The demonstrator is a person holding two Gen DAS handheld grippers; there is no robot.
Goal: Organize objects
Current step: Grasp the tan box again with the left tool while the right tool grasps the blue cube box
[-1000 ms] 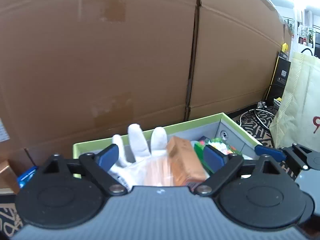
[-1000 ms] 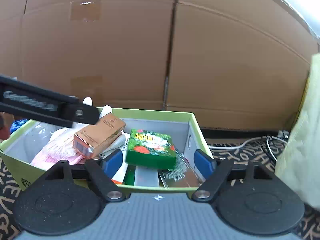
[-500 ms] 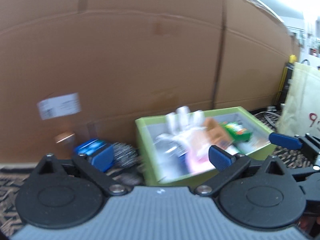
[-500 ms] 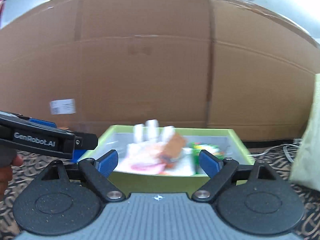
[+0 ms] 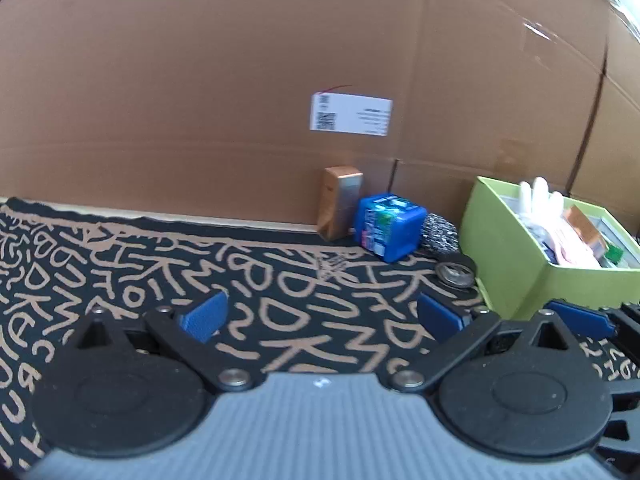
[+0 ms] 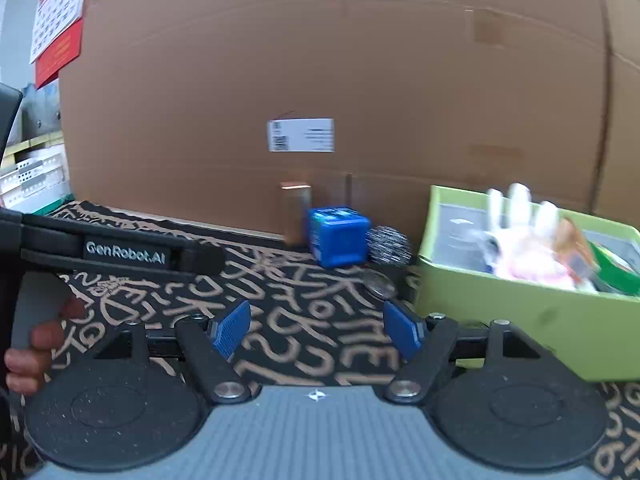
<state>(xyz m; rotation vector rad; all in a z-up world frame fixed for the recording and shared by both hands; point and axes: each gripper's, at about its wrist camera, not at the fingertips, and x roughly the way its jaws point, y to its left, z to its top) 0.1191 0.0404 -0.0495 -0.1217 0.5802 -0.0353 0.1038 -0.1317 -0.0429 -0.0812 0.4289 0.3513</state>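
Cardboard wall behind a patterned rug (image 5: 280,280); both hand-held grippers, left (image 5: 320,316) and right (image 6: 316,330), are spread and empty. Blue box (image 5: 390,226) near the green bin (image 5: 508,264) looks like next pickup

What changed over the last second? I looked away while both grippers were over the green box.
Both grippers pulled back and swung left, away from the green box, which now sits at the right edge. The left gripper and right gripper now face the blue box, brown carton and scouring ball on the mat. Nothing was grabbed or released; both stay open, the box's contents unchanged.
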